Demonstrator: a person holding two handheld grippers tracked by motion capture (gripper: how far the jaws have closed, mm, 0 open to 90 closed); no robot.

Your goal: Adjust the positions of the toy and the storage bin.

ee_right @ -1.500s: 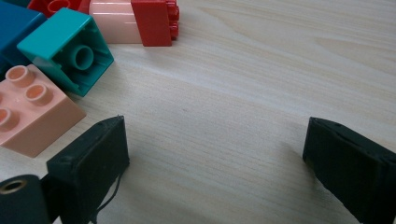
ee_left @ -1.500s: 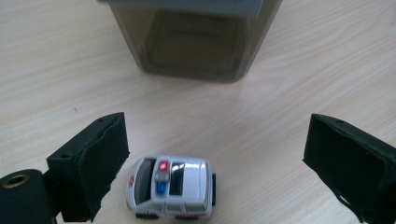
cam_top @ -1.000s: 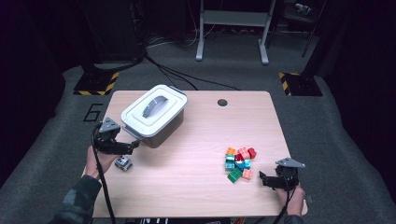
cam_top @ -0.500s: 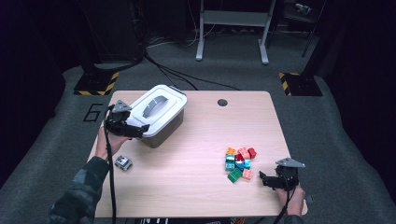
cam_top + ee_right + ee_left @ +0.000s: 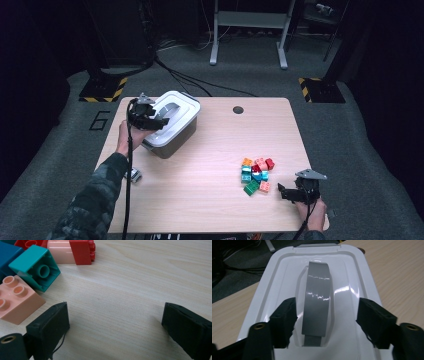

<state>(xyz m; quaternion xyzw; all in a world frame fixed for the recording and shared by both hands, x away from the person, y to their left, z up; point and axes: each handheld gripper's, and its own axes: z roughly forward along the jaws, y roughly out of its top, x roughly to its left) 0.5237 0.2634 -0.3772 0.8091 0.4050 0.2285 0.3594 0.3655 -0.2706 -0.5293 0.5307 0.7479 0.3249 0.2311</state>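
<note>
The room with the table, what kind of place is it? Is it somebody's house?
Probably not a house: it looks like a lab or studio for recording. The wooden table stands on grey carpet marked with a number 6, near yellow-and-black striped floor plates and trailing cables.

You are working in a recording lab or studio, not a home.

The light wooden table (image 5: 210, 200) stands alone on grey carpet (image 5: 360, 150) in a dark room. At your 12 o'clock a grey metal stand (image 5: 247, 30) rises on two feet, with black cables (image 5: 190, 80) trailing over the floor toward it. Yellow-and-black hazard-striped plates (image 5: 102, 90) lie at 10 and 2 o'clock, and a number 6 (image 5: 100, 120) is marked on the carpet at 9 o'clock.
</note>
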